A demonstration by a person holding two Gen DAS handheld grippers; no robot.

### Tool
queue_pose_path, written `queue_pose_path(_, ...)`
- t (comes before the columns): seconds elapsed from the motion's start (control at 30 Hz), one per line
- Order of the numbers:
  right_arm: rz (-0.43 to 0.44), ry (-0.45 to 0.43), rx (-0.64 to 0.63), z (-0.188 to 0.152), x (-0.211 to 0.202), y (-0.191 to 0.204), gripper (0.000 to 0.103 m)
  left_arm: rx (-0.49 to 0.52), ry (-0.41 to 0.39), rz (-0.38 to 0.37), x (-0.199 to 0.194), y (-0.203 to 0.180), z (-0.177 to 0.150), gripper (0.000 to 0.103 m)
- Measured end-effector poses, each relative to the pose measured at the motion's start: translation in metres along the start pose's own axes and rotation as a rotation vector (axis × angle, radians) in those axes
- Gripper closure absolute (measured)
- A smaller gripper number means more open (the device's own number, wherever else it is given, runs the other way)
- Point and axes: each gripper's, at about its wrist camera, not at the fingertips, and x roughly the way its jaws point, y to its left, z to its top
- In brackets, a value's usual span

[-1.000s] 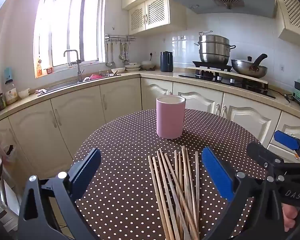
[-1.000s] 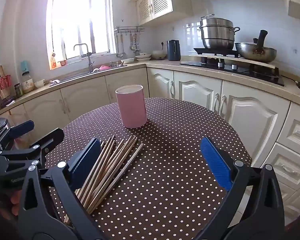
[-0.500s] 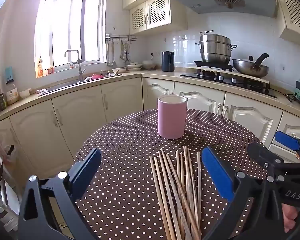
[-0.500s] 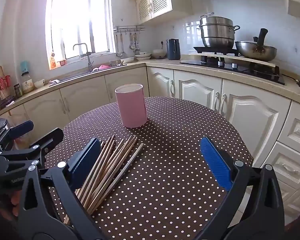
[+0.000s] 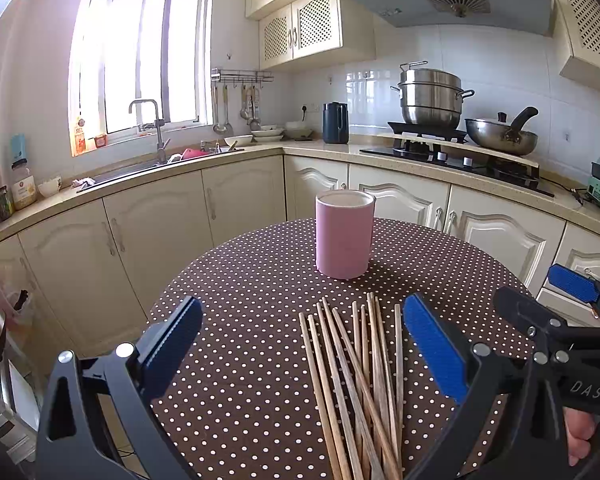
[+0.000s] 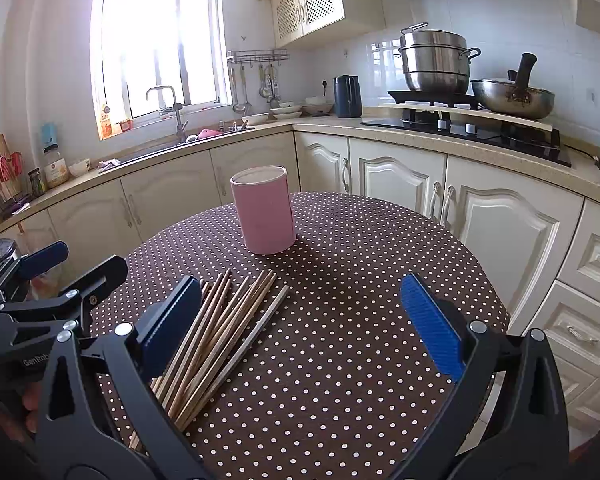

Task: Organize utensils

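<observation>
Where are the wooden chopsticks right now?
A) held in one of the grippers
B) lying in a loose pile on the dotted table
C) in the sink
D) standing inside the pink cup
B: the chopsticks lie flat in a loose pile on the dotted table, in front of the pink cup, and both the left gripper and the right gripper are open and hold nothing.

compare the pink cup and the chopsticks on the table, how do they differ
The pink cup stands upright; the chopsticks lie flat in a loose pile. The cup is one wide, smooth pink cylinder; the chopsticks are many thin wooden sticks. The cup sits farther from both grippers, the chopsticks nearer. Both rest on the dotted tablecloth, apart from each other, and no gripper holds either.
</observation>
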Motion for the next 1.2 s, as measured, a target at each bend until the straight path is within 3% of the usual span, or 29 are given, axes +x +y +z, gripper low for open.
queue_pose_path(1.2, 0.002, 0.01, 0.006, -0.0018, 0.0023, -0.0007, 0.006, 0.004, -0.003, 0.0, -0.0003, -0.0044, 0.0003, 0.004)
